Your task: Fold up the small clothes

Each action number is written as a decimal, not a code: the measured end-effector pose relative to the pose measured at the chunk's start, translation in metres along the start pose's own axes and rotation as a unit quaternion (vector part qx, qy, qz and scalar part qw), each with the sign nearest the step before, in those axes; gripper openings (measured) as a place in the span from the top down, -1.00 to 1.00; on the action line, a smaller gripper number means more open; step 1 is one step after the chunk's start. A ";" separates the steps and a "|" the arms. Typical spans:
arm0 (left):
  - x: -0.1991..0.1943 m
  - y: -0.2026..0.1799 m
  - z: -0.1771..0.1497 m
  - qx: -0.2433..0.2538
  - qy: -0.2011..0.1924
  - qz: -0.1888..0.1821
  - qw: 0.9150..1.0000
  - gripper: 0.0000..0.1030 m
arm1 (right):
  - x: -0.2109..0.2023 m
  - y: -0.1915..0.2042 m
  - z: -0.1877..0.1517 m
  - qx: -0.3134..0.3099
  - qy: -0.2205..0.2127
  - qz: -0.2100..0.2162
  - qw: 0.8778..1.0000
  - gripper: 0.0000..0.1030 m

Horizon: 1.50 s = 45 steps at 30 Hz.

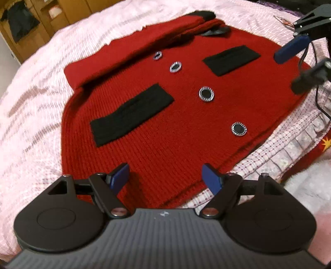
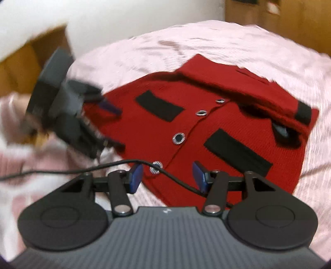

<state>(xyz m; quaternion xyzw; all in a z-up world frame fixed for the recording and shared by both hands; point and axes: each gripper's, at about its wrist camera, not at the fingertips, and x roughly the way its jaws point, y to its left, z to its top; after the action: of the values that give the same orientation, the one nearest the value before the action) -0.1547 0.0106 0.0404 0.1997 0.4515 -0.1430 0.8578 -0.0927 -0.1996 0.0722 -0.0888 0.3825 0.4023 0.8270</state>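
Setting: bed [image 1: 41, 68] covered with a pale pink ribbed blanket; wooden furniture behind, blurred.
Garment: small red knitted cardigan [image 1: 175, 115], lying front-up and mostly flat in the middle of the bed.
Details: two black pocket flaps [image 1: 132, 113], a row of black buttons with silver rims [image 1: 206, 93] down the middle.
Fold so far: one sleeve [image 1: 132, 49] laid over the chest towards the collar, black cuff [image 1: 203, 14] at its end; hem and sides still spread out.
Left gripper [image 1: 165, 178]: poised over the hem edge, jaws well apart, nothing between them but the knit below, no contact visible.
Right gripper [image 2: 167, 175]: near the opposite side of the cardigan by the lowest button, jaws partly apart, not clamped on cloth; a thin black cable [image 2: 82, 165] crossing in front of them.
Blur: both views smeared, fine contact hard to judge.
Step in hand, as a judgement: between folds, reaching for fresh hold points on the body.
Next move, as a judgement: lowering each pair of jaws onto an edge or corner, pinching all knit layers, then lifting evenly and carrying that edge across.
Risk: thick knit slipping from a shallow pinch; cable snagging.
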 end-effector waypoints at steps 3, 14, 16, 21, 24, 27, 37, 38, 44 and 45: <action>0.005 -0.001 0.002 0.006 0.007 -0.014 1.000 -0.60 | 0.017 -0.010 -0.002 0.038 0.006 -0.003 0.999 -0.08; 0.007 -0.028 -0.009 0.096 0.006 -0.014 0.995 -0.61 | 0.016 0.011 -0.013 -0.084 0.097 -0.024 0.991 -0.07; 0.011 -0.029 -0.006 0.101 0.002 -0.005 0.995 -0.61 | 0.002 0.016 -0.016 -0.112 0.101 -0.030 0.988 -0.07; 0.017 -0.023 -0.002 0.079 -0.013 0.015 0.997 -0.61 | -0.048 0.017 -0.011 -0.132 0.062 -0.009 0.989 -0.07; 0.016 -0.021 -0.001 0.073 -0.030 0.020 0.997 -0.61 | -0.083 0.008 -0.004 -0.109 0.009 0.036 0.993 -0.07; 0.022 -0.021 -0.001 0.072 -0.038 0.026 0.996 -0.61 | -0.105 -0.007 0.002 -0.055 -0.050 0.083 0.994 -0.29; 0.023 -0.019 -0.006 0.038 -0.077 0.031 0.996 -0.40 | -0.043 -0.015 0.002 0.016 -0.066 -0.063 0.996 -0.45; 0.020 -0.019 -0.006 0.034 -0.082 0.029 0.996 -0.36 | -0.031 -0.011 -0.001 -0.002 -0.049 -0.068 0.997 -0.45; 0.011 -0.011 -0.002 -0.022 -0.103 0.024 0.994 -0.28 | 0.005 0.013 -0.019 -0.093 0.027 -0.075 0.992 -0.45; 0.011 -0.009 0.000 -0.033 -0.104 0.022 0.994 -0.28 | 0.009 0.018 -0.024 -0.106 0.036 -0.078 0.991 -0.45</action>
<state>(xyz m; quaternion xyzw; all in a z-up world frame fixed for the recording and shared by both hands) -0.1527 0.0021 0.0291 0.1651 0.3596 -0.1296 0.9092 -0.1158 -0.1932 0.0526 -0.2197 0.3589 0.3713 0.8276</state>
